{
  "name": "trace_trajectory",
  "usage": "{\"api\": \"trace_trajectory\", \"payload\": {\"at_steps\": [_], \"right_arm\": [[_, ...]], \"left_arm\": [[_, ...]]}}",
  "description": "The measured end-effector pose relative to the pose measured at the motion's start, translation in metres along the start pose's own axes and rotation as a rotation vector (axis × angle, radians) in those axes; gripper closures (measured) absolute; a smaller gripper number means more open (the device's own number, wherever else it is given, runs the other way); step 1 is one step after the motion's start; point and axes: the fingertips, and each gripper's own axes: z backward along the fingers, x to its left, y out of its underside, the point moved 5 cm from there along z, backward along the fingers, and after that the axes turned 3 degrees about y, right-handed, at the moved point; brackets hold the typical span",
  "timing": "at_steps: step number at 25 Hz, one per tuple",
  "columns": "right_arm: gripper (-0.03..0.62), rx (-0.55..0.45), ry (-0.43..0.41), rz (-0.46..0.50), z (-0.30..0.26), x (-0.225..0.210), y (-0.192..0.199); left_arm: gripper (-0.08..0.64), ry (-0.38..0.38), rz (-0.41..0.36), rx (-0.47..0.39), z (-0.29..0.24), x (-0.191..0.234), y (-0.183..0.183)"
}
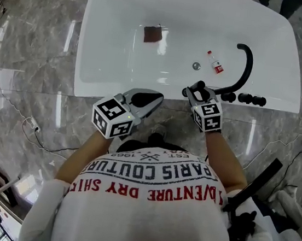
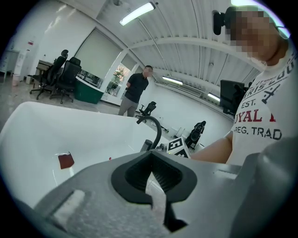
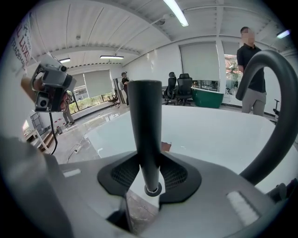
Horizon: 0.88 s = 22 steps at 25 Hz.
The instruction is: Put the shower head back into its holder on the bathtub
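Shower head (image 3: 145,121) — clamped upright in right claw (image 3: 150,175).

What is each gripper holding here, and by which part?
Right gripper grips the black shower head near its lower end; left gripper is shut, empty.

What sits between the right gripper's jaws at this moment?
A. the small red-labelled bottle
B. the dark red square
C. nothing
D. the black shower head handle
D: the right gripper view shows the right gripper with its jaws pressed on the upright black shower head handle; the small bottle lies in the bathtub.
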Motion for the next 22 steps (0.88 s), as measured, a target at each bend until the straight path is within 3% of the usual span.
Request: {"api": "trace_trajectory", "payload": {"at_steps": [15,22], "right_arm": [[0.457,0.031,-0.023,0.074,-0.014,0.009,0.023],[0.435,0.038,0.001,0.044,-0.008,0.012,0.02]], "left_arm": [[0.56,0.018,0.008,0.022,-0.005,-0.002,0.009],[0.56,0.053,-0.006,0.031,-0.008,-0.008,0.009]]}}
